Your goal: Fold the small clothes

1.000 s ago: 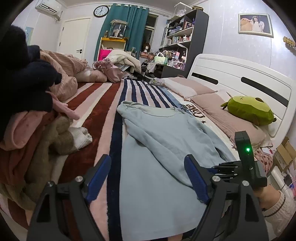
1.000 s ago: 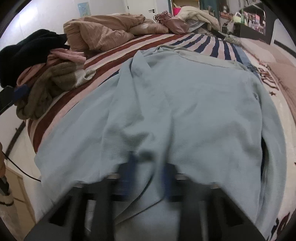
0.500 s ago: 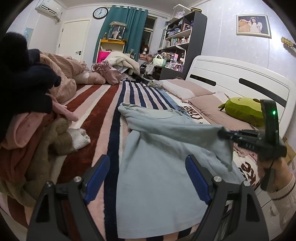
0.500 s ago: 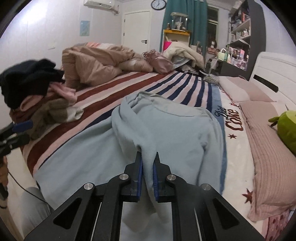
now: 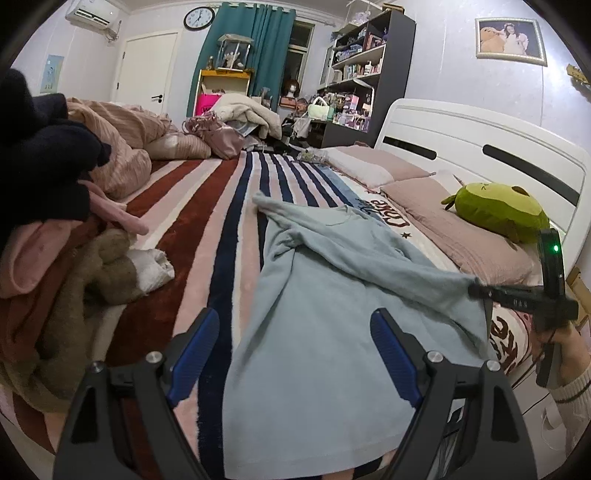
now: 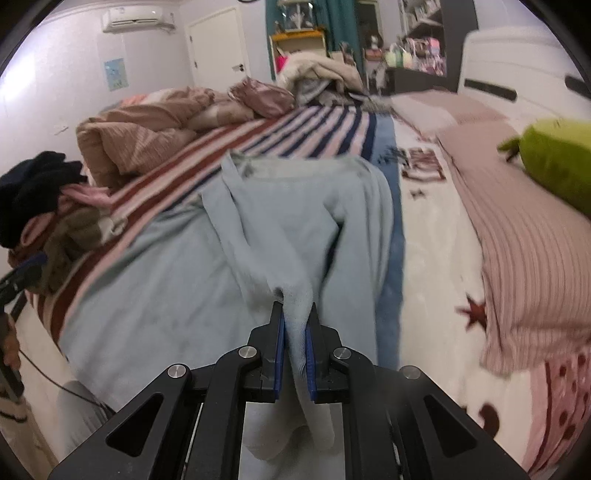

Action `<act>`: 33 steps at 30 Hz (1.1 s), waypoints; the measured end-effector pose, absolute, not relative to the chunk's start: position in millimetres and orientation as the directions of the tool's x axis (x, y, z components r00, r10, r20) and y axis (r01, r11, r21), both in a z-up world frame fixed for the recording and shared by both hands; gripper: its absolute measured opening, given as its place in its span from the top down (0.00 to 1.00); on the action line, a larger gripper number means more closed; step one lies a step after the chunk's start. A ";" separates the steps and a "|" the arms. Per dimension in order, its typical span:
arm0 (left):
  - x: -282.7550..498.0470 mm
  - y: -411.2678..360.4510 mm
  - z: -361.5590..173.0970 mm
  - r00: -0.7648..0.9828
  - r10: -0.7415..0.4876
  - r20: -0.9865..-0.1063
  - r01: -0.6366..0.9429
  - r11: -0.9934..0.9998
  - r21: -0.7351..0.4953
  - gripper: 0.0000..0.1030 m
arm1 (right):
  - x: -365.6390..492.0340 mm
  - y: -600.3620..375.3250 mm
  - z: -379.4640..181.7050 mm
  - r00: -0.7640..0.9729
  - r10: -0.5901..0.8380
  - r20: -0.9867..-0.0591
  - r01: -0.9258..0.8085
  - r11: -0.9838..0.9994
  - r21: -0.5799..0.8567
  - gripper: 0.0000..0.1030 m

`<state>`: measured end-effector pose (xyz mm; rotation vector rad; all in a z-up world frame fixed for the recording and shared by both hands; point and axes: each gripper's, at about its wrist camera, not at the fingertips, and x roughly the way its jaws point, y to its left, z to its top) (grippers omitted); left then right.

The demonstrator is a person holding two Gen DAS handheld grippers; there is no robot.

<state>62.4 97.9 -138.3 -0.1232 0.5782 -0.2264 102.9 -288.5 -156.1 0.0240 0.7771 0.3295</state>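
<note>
Sweater sleeve [image 6: 295,295] pinched in right claw [image 6: 294,314]

Striped bed [image 5: 207,206], pale-blue top [image 5: 317,332] spread.

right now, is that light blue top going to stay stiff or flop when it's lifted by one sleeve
Probably floppy: the sleeve in the right gripper sags. The light blue top likely drags, since its body lies on the bed. Seems light.

Green plush [image 5: 500,212], striped blanket [image 5: 207,206], wall clock [image 5: 199,18]
</note>
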 end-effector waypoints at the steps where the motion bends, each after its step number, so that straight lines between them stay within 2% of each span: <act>1: 64.4 95.2 -137.8 0.811 -0.244 -0.531 0.177 0.969 -0.175 0.21 | 102.1 -294.5 -161.0 0.654 0.317 -0.687 -0.279 0.945 0.171 0.96; 6: 81.7 83.3 -143.5 0.795 -0.226 -0.563 0.174 0.974 -0.145 0.20 | 104.6 -303.6 -178.1 0.594 0.374 -0.713 -0.297 0.925 0.238 0.96; 11: 107.7 75.7 -153.2 0.779 -0.201 -0.594 0.155 0.980 -0.129 0.20 | 109.9 -298.0 -180.7 0.585 0.362 -0.726 -0.326 0.924 0.199 0.92; 14: 128.6 71.2 -158.8 0.768 -0.176 -0.616 0.143 0.984 -0.104 0.20 | 117.4 -304.6 -180.2 0.564 0.373 -0.737 -0.324 0.921 0.218 0.79; 16: 148.7 67.0 -161.6 0.758 -0.164 -0.632 0.142 0.986 -0.085 0.21 | 119.0 -309.5 -174.5 0.582 0.358 -0.730 -0.323 0.926 0.197 0.63; 22: 219.1 55.9 -172.1 0.728 -0.118 -0.676 0.143 0.990 -0.019 0.22 | 136.7 -317.5 -150.7 0.626 0.370 -0.687 -0.336 0.922 0.191 0.61; 24: 249.2 50.7 -179.5 0.708 -0.098 -0.700 0.147 0.989 0.010 0.28 | 145.2 -316.6 -145.5 0.634 0.389 -0.668 -0.350 0.915 0.202 0.61; 26: 276.7 45.1 -190.5 0.674 -0.075 -0.735 0.153 0.987 0.040 0.42 | 153.1 -314.9 -142.6 0.642 0.401 -0.654 -0.358 0.910 0.206 0.60; 29: 309.3 39.2 -207.2 0.624 -0.069 -0.779 0.171 0.984 0.050 0.55 | 165.0 -313.3 -141.7 0.640 0.430 -0.637 -0.374 0.898 0.231 0.60; 33: 339.0 31.8 -220.5 0.587 -0.103 -0.803 0.194 0.981 0.016 0.56 | 178.5 -310.1 -143.8 0.635 0.448 -0.629 -0.382 0.890 0.249 0.60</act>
